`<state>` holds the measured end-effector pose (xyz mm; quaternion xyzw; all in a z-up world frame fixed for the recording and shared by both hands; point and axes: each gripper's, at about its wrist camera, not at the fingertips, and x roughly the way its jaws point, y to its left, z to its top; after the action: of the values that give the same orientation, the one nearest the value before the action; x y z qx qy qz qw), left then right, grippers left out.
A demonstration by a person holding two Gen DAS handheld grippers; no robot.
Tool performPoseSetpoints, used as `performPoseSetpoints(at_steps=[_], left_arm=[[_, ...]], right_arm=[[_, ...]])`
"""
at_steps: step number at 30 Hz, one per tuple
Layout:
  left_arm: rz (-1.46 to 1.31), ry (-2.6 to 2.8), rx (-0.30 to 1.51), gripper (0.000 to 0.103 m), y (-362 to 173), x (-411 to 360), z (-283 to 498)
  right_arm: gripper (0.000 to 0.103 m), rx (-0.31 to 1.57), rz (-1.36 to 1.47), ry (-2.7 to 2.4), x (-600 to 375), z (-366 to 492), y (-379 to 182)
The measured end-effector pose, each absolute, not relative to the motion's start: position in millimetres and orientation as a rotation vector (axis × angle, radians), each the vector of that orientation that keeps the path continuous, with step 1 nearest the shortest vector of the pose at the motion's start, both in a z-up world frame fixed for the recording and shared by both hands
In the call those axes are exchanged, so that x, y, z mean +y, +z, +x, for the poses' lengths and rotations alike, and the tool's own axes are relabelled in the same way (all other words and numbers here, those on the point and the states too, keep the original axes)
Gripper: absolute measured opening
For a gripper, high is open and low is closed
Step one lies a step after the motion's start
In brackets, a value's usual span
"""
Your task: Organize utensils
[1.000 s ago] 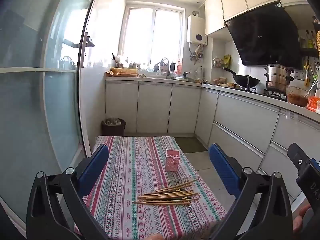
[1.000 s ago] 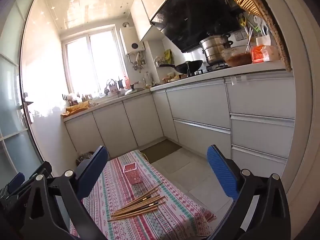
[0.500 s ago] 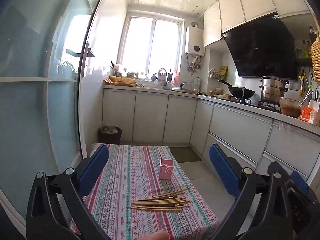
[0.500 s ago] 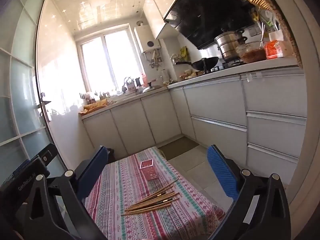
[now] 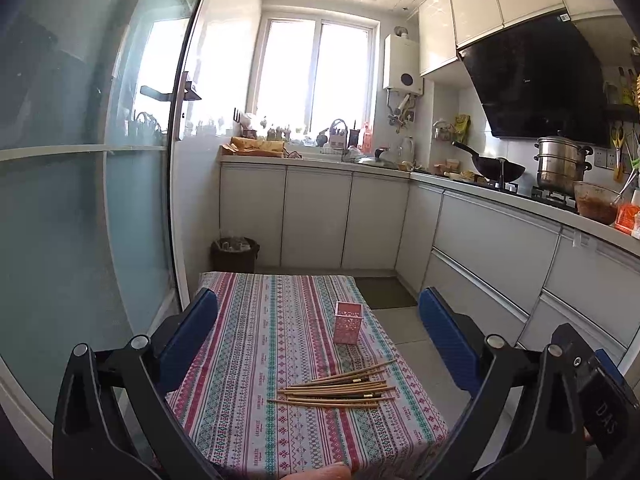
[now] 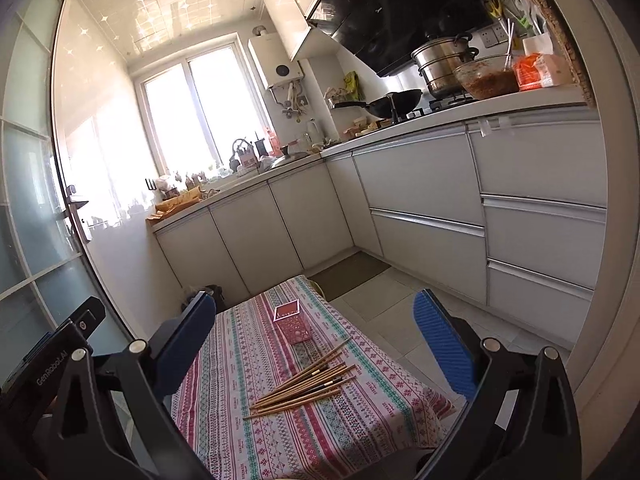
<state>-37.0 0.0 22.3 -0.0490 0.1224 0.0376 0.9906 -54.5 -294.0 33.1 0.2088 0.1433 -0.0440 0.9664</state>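
Both claws released, empty, well above the tabletop (image 5: 248, 360): left claw (image 5: 318, 332), right claw (image 6: 314, 334). Chopsticks (image 5: 334, 388) lie in a loose pile just in front of the pink holder (image 5: 349, 322), apart from it. Risk: pinching several overlapping sticks scatters them; a bumped holder looks light enough to tip.

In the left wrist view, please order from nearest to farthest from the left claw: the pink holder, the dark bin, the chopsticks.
1. Loose wooden chopsticks, on the striped cloth, right of centre.
2. Pink perforated square holder, behind them.
3. Dark round waste bin, on the floor beyond the table.
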Motion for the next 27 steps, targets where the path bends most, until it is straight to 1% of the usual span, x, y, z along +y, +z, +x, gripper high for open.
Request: performPoseSetpoints(at_steps=[9,14,27], left_arm=[[-0.110,0.052,0.279,0.096,22.3,3.6,-32.8],[-0.108,0.050,0.270,0.096,24.1,1.9,-35.8],[-0.100,0.057,0.270,0.096,26.0,2.9,-35.2]], right_arm=[[0.097,0.288,0.437,-0.068,-291.0,-55.3,34.2],[0.097,0.300,0.485,-0.037,-294.2,-53.2,32.3],[0.097,0.289,0.478,-0.043,-291.5,-54.6,34.6]])
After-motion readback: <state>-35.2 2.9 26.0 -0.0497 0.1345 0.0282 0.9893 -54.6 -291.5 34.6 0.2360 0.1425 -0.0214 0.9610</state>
